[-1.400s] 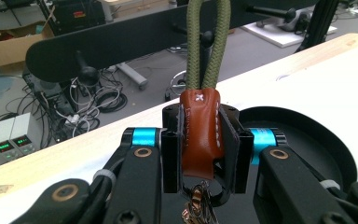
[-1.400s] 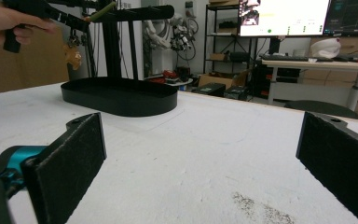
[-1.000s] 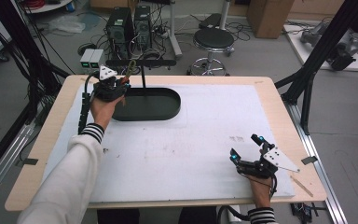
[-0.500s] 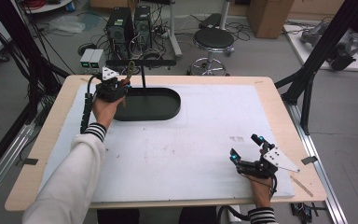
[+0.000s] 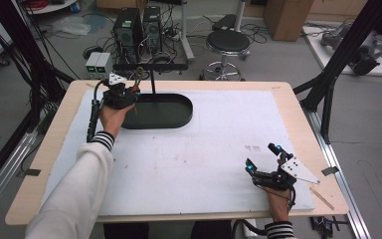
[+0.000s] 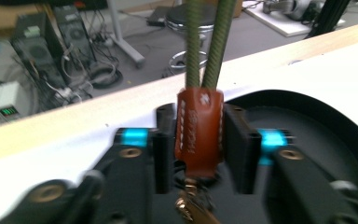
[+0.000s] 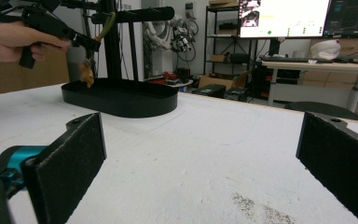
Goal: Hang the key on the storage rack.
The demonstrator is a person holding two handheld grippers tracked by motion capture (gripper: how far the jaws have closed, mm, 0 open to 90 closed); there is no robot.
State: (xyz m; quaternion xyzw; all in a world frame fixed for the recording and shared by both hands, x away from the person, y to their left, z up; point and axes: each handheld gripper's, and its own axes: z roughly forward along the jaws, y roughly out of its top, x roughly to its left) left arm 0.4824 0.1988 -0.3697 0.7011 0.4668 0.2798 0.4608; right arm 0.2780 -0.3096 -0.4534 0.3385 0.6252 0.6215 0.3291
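Left gripper: moves only a trace. In the high view it sits a hair nearer the person's side than a second ago, jaws pressed on the brown leather tab above the black tray.
Grey plate on that gripper: half a second ago it seems to lean slightly towards the stand's post — now it is back near its place of a second ago.
Left hand: drops a touch towards the near edge along with the gripper.
White sleeve: its outline at the bottom of the high view wavers slightly from picture to picture.
Green cord: too small in the earlier pictures to tell any move.
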